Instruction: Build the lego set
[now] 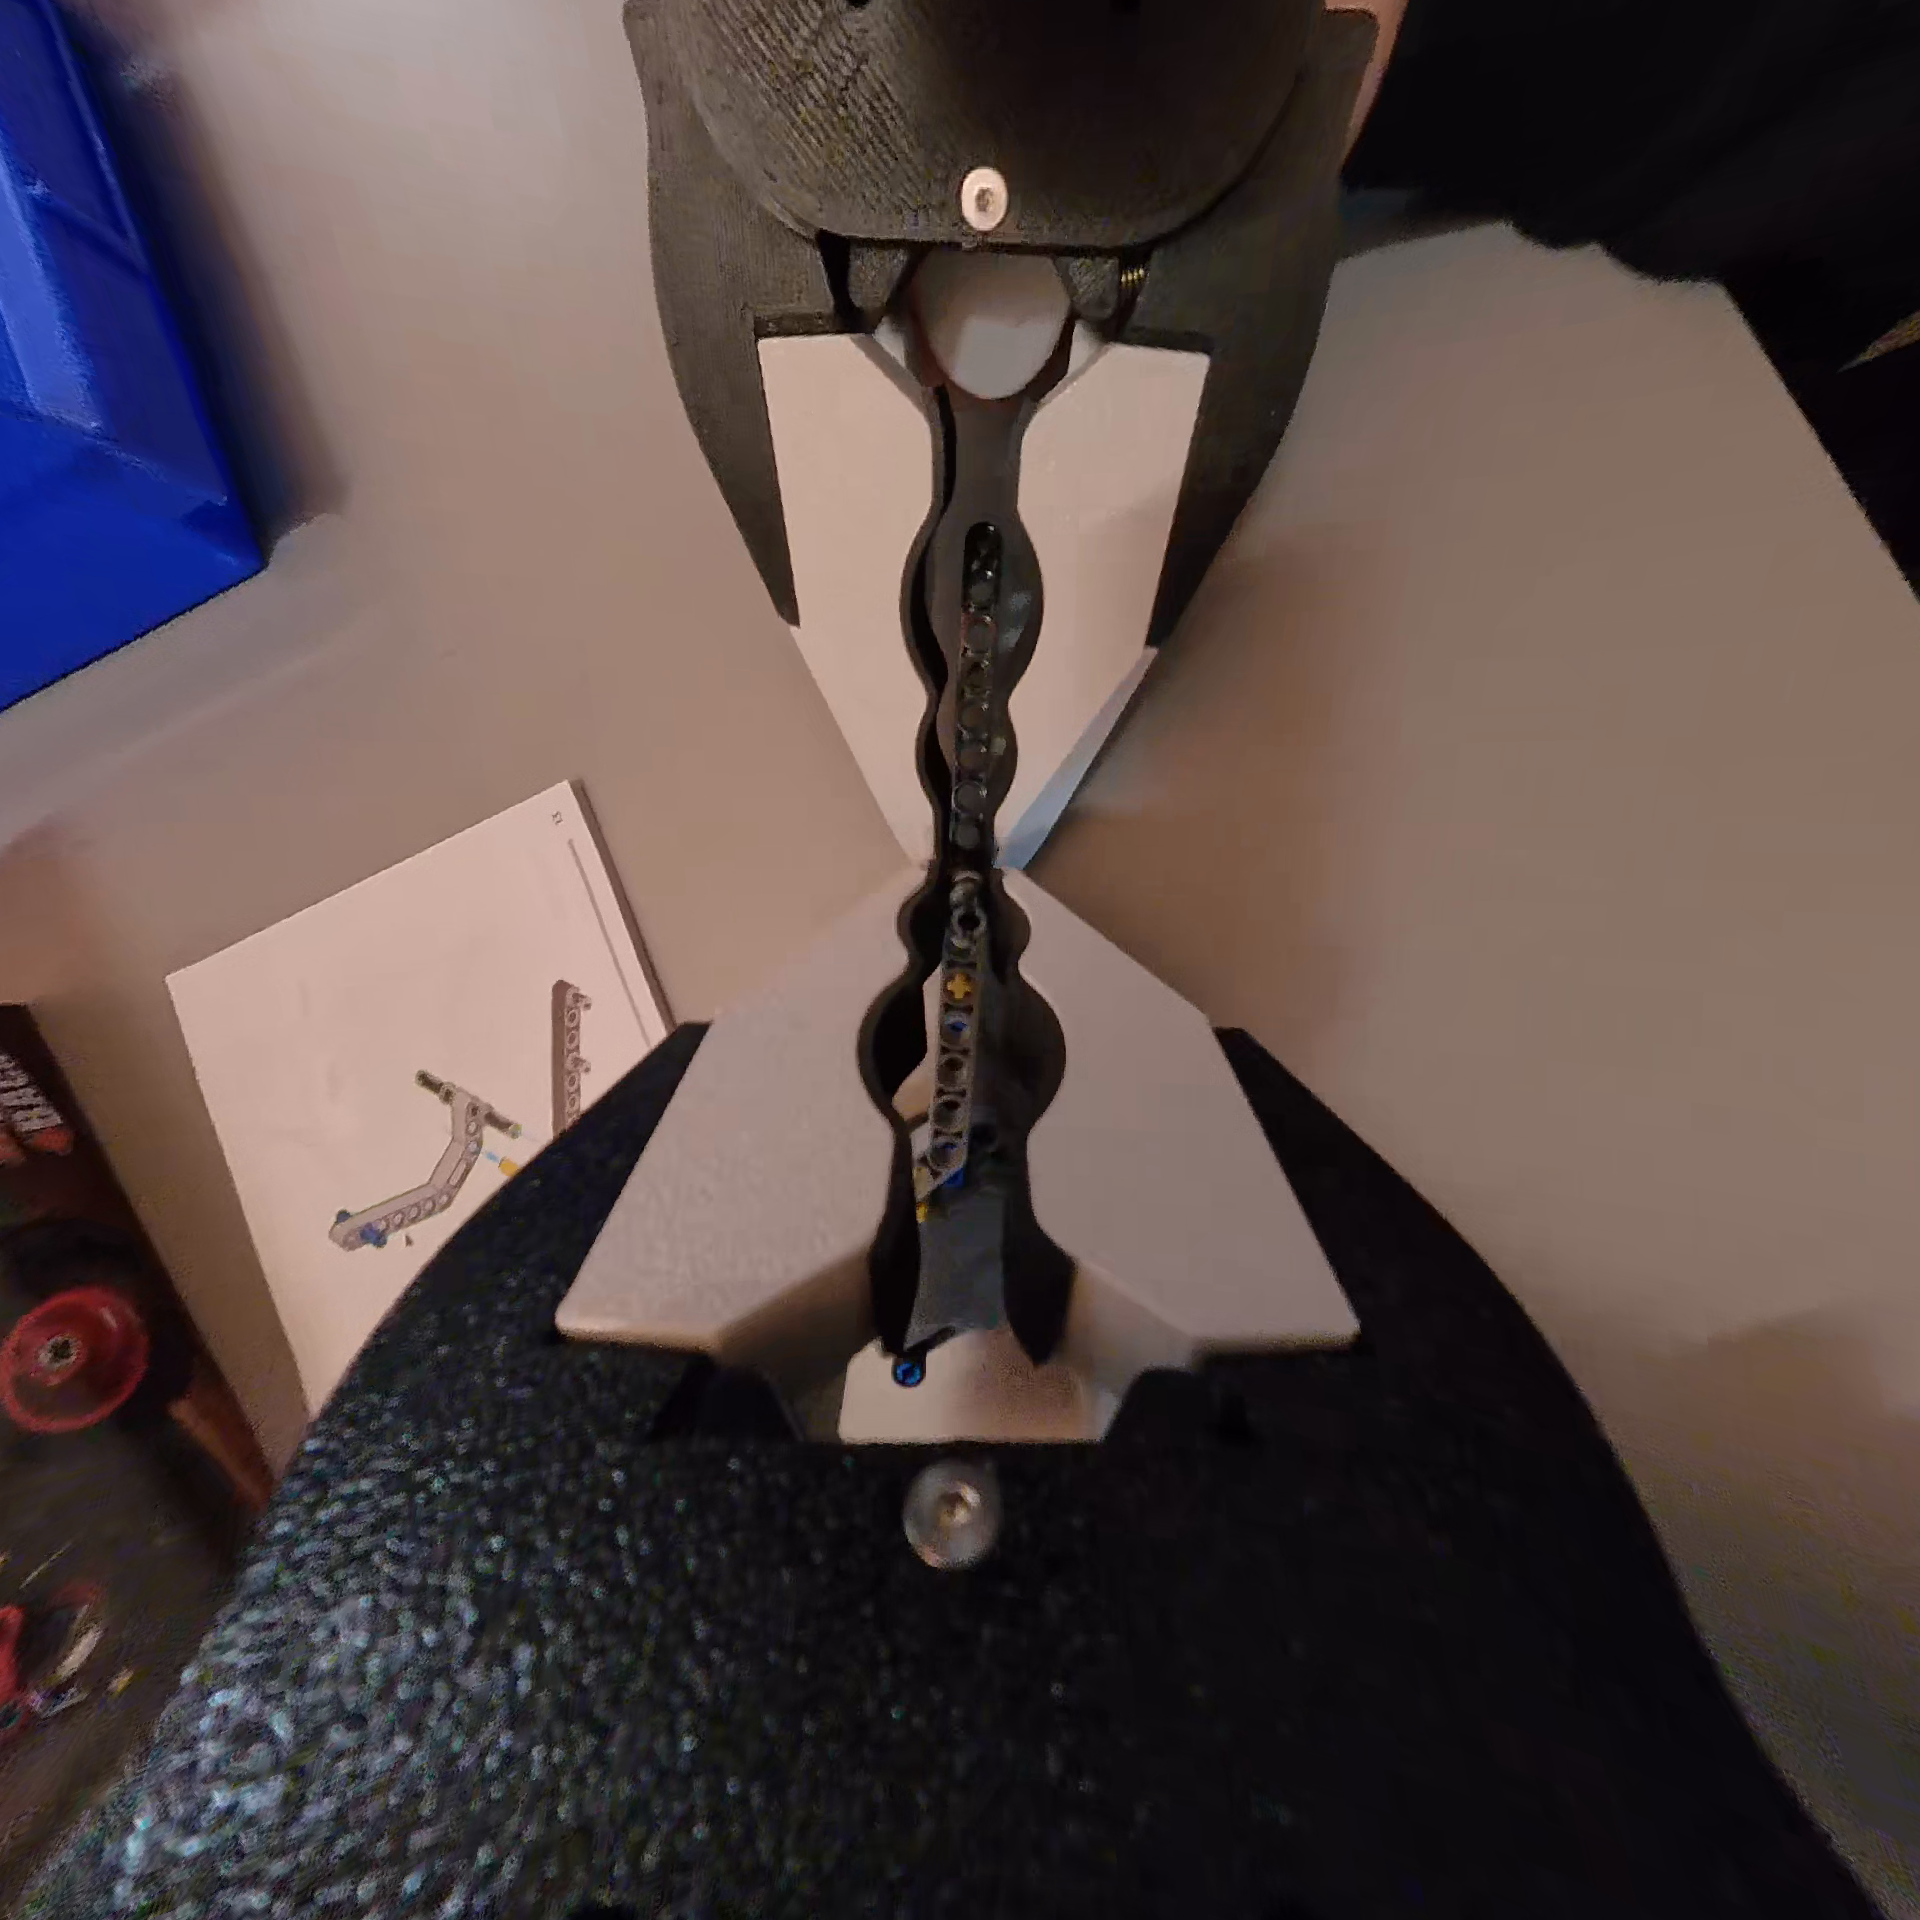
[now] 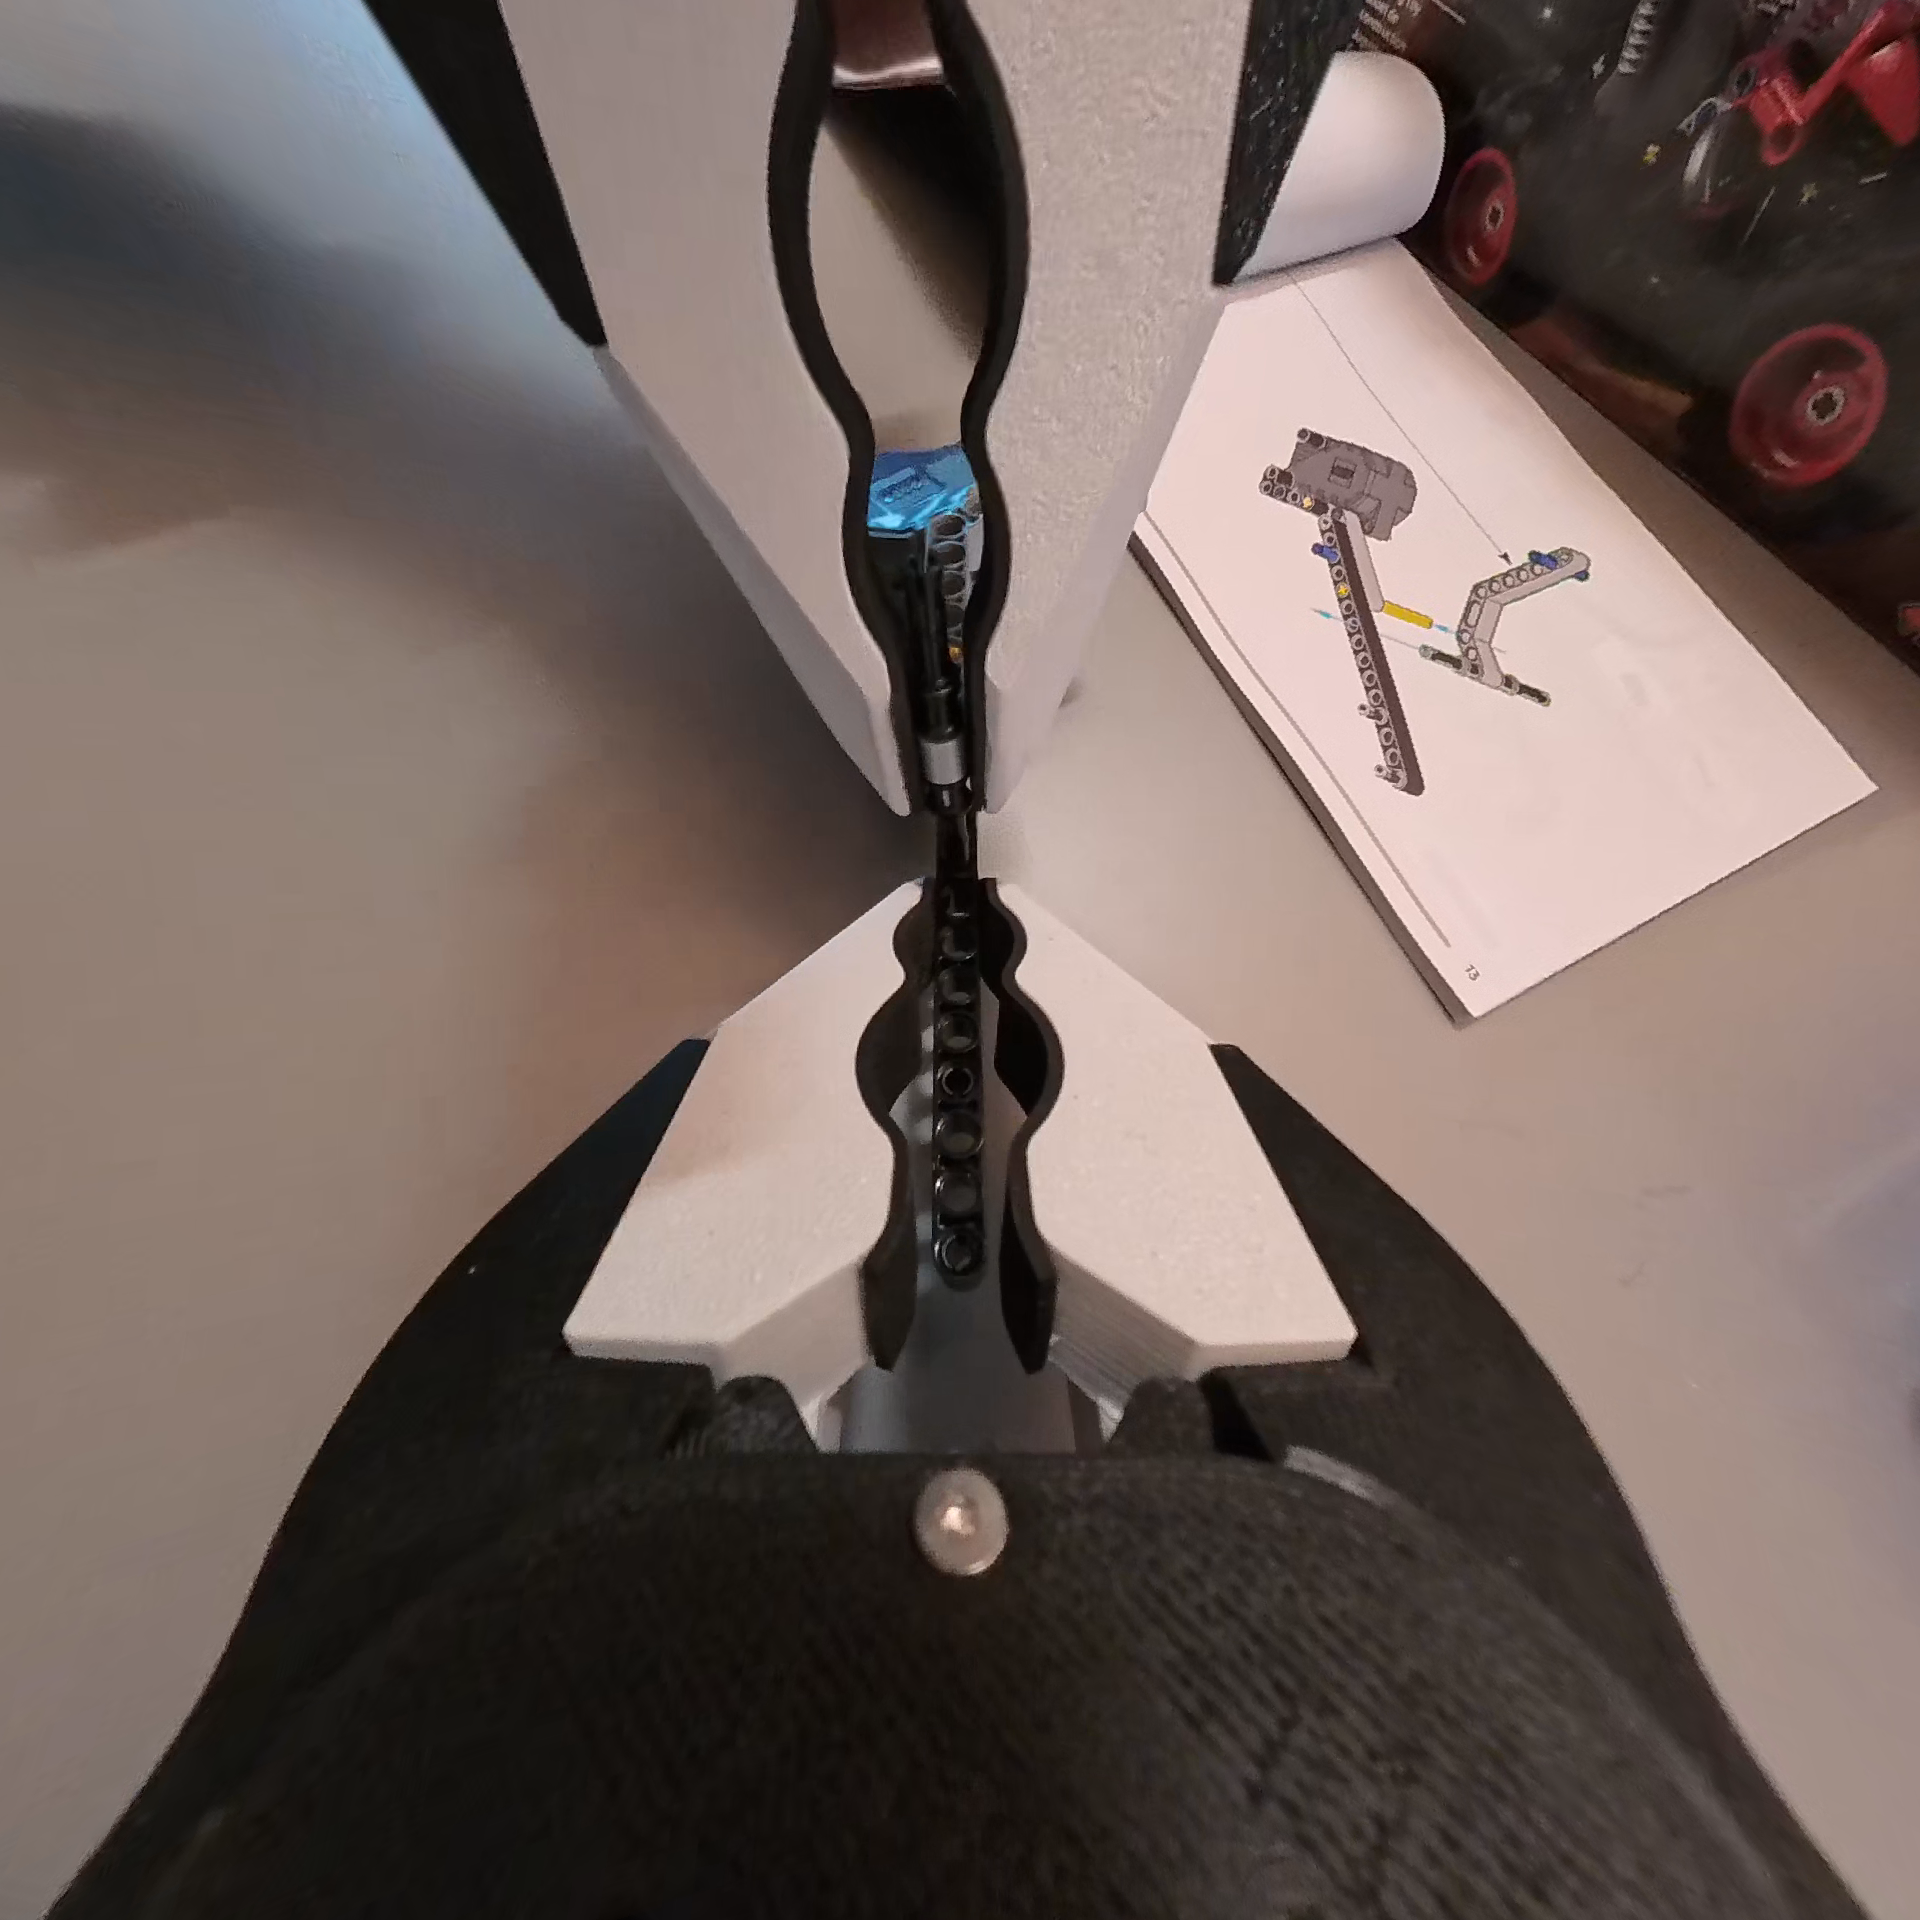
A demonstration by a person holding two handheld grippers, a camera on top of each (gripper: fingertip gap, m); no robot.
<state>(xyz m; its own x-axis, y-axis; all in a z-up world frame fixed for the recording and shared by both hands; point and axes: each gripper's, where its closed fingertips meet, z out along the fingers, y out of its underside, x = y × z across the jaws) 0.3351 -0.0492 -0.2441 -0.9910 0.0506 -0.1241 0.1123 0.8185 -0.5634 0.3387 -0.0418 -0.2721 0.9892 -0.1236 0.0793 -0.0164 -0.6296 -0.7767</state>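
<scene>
A long black beam (image 2: 954,1122) pierced with round holes spans tip to tip between both claws above the matte grey table (image 2: 312,831). The right gripper (image 2: 956,894) and left gripper (image 1: 961,883) each pinch it between wavy black pads. An open paper instruction booklet (image 2: 1507,665) lies nearby.

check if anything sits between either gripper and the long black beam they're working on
Nothing visible does. The left gripper and the right gripper are each already shut on the long black beam, tips facing each other with only the beam spanning the gap. The instruction booklet lies off to the side on the table.
</scene>
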